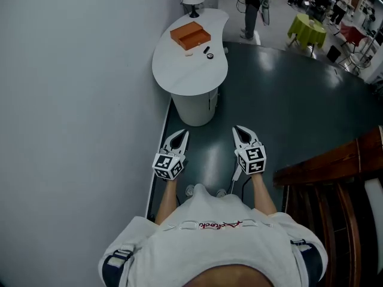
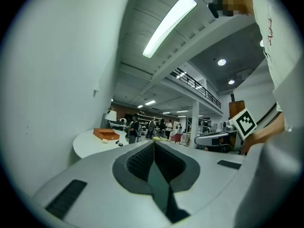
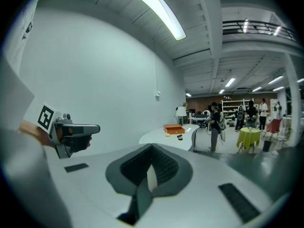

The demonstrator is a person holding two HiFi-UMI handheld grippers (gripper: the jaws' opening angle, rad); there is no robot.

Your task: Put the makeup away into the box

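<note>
Head view, grippers: the left gripper point(image 1: 183, 136) and the right gripper point(image 1: 239, 131) are held side by side in front of the person's chest, both closed and holding nothing.
Head view, task things: the orange box point(image 1: 190, 35) sits on the white table point(image 1: 179, 76), well ahead of both grippers. Three small makeup pieces lie just beside it: a pale piece point(image 1: 189, 54), a dark round piece point(image 1: 209, 55) and a smaller dark piece point(image 1: 206, 49).
Head view, hard to read: the pieces are too small to name by kind. The box looks open on top, but I cannot be sure.
Left gripper view, jaws: the ribbed pads meet with nothing between them.
Left gripper view, far off: the box point(image 2: 105, 134) shows low on the table at the left, beside the wall point(image 2: 52, 80). The pieces there are mere specks.
Right gripper view, jaws: closed tip to tip and empty. The left gripper point(image 3: 71, 132) shows at the left edge.
Right gripper view, far off: the box point(image 3: 174, 128) and one dark piece point(image 3: 179, 137) show, and the rest blur together.
Handling, judged: the pieces are likely light, hard-shelled and smooth, so apt to slip or skid. Each is best pinched across its narrow sides, low to the tabletop and gently.
Cut off: the table's base is hidden in the gripper views.
</note>
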